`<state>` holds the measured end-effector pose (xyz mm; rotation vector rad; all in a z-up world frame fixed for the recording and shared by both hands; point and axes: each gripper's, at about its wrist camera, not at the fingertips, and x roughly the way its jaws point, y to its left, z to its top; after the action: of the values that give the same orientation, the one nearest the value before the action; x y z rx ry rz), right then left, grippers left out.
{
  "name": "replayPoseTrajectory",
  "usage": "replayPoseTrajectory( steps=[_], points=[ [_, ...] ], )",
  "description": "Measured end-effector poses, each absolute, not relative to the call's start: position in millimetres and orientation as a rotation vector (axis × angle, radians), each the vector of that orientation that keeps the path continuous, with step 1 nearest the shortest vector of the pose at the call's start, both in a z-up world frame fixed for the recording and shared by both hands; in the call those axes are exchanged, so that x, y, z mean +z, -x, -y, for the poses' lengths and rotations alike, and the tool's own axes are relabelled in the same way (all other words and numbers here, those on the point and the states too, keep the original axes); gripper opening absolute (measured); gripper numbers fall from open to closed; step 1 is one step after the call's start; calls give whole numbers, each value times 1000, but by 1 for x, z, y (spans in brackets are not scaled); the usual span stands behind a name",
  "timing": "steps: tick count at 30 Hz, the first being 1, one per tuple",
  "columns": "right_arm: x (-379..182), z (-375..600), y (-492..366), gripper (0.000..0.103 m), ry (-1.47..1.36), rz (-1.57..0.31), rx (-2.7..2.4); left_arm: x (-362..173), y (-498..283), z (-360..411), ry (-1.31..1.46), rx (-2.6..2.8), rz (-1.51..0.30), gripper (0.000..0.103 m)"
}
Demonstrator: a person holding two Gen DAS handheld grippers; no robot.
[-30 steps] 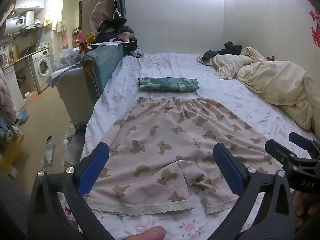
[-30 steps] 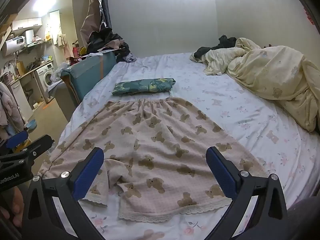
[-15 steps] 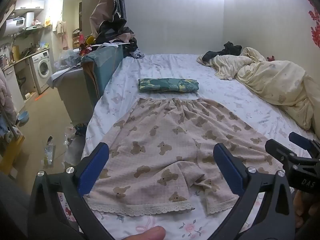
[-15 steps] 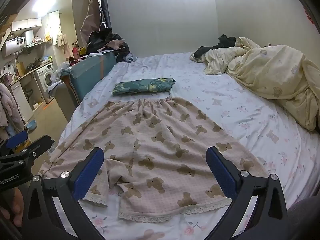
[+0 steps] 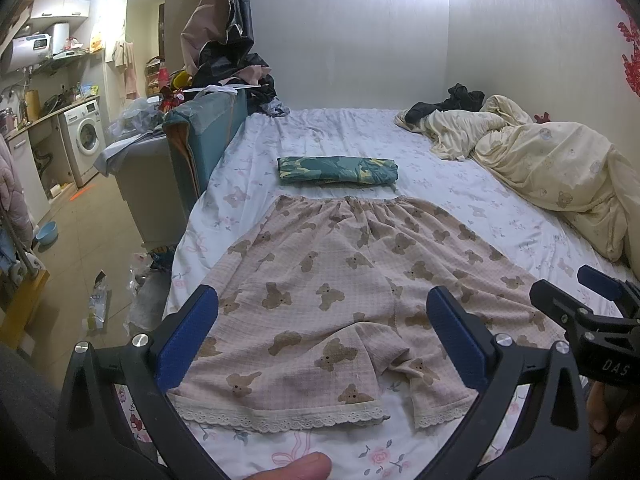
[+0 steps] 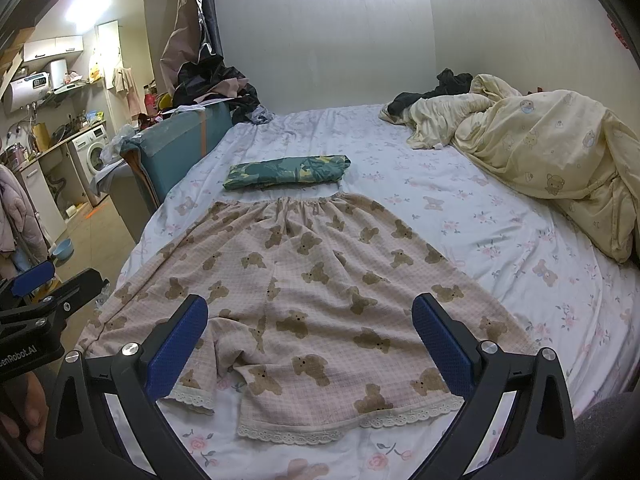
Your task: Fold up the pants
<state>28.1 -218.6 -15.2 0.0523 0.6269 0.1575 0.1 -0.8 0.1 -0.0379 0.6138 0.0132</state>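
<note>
Left tool [image 5: 320, 340]: jaws spread wide apart, clamped on nothing, hovering above the near left hem; a fingertip shows at the bottom edge of its view.
Right tool [image 6: 310, 336]: jaws likewise wide apart and empty, hovering above the near right leg.
Lace hems [image 6: 352, 420]: the nearest part of the garment, lying on the floral bedsheet [image 6: 500, 216]; the left leg's inner corner is rumpled and partly tucked under near the crotch.
Bear-print pyjama pants [image 5: 340, 280]: spread flat on the bed, legs toward the near edge and flaring wide, gathered elastic waistband [image 5: 340, 200] at the far end.
Handling, as a judgement: thin, light, soft cotton that will sag and crease rather than hold shape; not slippery, not fragile, though the lace could snag.
Where to grip, as a judgement: pinch both layers at an outer hem corner and at the matching waistband corner, so one leg carries over onto the other; smooth the rumpled inner hem first.
Progress: no fold made yet, judging from the flat layout.
Folded green patterned cloth [image 5: 338, 170]: just beyond the waistband, apart from it.
Crumpled cream duvet [image 6: 540, 160]: far right, well apart from the pants.
</note>
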Motion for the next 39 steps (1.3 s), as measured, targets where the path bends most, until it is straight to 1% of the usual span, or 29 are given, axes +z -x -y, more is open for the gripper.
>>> replayPoseTrajectory(
  steps=[39],
  points=[
    [-18,217,-29,103,-47,-630,159,2,-1,3,39,12,-612,103]
  ],
)
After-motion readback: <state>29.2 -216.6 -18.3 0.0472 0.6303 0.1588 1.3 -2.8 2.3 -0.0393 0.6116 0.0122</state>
